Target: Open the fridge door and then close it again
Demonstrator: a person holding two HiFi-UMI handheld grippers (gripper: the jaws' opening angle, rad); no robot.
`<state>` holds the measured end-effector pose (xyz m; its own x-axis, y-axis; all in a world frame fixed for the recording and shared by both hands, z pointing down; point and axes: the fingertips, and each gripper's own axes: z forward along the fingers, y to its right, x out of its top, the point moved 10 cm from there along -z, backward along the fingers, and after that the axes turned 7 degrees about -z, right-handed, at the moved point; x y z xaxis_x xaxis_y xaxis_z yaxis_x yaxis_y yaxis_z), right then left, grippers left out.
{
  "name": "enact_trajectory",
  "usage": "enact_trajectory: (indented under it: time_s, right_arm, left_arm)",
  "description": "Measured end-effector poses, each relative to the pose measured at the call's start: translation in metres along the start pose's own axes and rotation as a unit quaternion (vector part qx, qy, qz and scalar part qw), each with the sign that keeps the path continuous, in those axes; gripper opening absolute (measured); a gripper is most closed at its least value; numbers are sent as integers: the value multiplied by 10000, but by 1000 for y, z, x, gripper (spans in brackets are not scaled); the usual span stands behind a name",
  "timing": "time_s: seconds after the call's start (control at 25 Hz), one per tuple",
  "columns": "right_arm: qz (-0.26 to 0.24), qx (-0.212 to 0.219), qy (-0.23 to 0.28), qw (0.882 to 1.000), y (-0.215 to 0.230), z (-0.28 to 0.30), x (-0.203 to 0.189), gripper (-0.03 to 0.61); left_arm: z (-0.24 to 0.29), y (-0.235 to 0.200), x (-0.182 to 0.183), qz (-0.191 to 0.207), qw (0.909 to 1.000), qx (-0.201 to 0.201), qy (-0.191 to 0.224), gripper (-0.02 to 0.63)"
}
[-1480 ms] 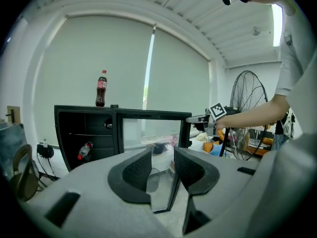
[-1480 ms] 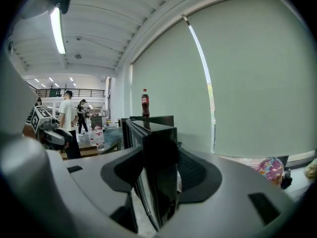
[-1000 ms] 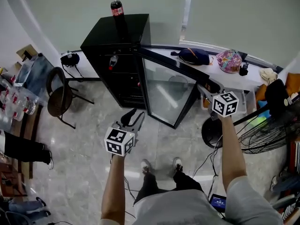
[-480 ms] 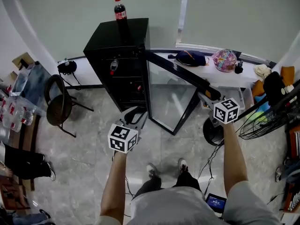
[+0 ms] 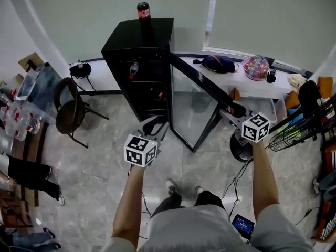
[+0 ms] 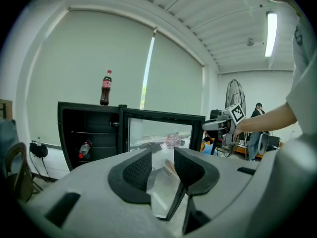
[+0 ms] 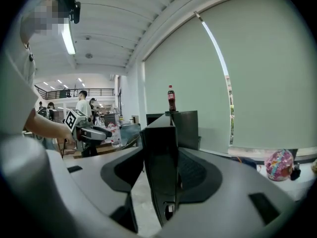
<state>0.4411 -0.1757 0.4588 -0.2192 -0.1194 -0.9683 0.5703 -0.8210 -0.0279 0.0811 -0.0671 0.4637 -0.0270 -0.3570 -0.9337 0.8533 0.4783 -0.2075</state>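
Bottle (image 5: 143, 7): on top of the fridge (image 5: 126, 42).
Door (image 5: 195, 103): swung out to the fridge's right, its edge in my right gripper (image 5: 231, 111).
Chair (image 5: 68, 112): left of the fridge.

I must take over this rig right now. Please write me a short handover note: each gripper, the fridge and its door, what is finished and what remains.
Left gripper: jaws apart, nothing between them, held in front of the open fridge.
Right gripper: closed on the free edge of the fridge door, with the edge between its pads.
Fridge: black, with a cola bottle on top and a small bottle on an inner shelf. The glass door stands wide open, swung to the right.
Done: the door is open.
Left: probably swing the door shut with the right gripper, then let go.
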Motion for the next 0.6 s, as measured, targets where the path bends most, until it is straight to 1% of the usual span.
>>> enact_trajectory:
  time_s: [0.28, 0.48, 0.6]
  right_arm:
    - [5, 837, 109, 9964, -13, 5, 0, 210]
    - [-38, 1415, 168, 9898, -27, 12, 1, 211]
    - [47, 1804, 190, 9834, -35, 20, 2, 212]
  left_arm:
    - [-22, 34, -10, -105, 9991, 397, 37, 126]
    - [-38, 62, -18, -106, 9975, 698, 23, 126]
    - [-47, 74, -23, -141, 9955, 935, 72, 126]
